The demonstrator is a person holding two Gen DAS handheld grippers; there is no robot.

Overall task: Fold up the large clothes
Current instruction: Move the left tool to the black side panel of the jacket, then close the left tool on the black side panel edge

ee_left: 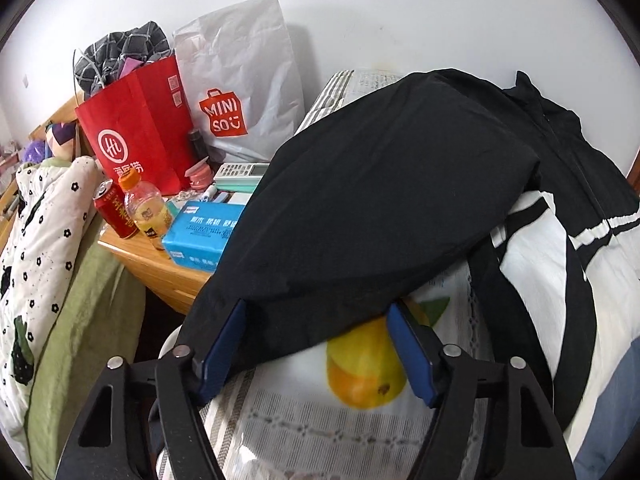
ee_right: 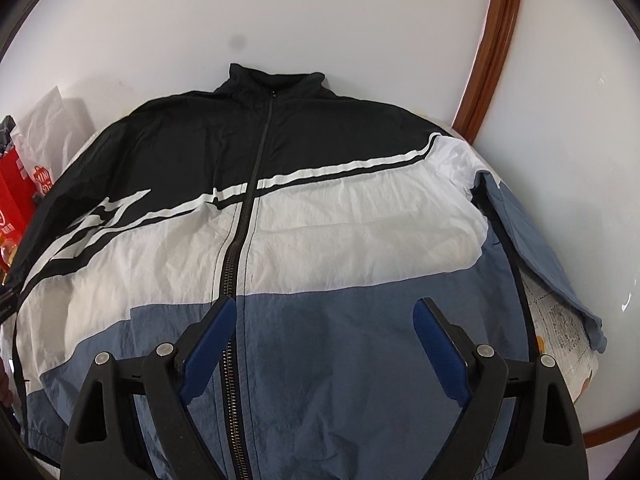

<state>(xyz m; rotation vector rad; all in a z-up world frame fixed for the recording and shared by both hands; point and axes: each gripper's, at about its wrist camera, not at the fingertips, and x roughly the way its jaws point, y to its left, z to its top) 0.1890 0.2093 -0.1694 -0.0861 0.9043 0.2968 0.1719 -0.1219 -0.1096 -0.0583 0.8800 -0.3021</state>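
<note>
Both tongs gape wide, holding nothing: left tongs [ee_left: 316, 344] at the black sleeve [ee_left: 360, 200] mid-frame, right tongs [ee_right: 324, 344] over the flat-spread jacket [ee_right: 320, 216], ready for folding.

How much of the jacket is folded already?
Only a start. The jacket lies flat and zipped on the bed. One black sleeve seems laid over toward the body, by the open left claw. The other sleeve is still spread out. The right claw hovers open, holding nothing. Body folds remain.
</note>
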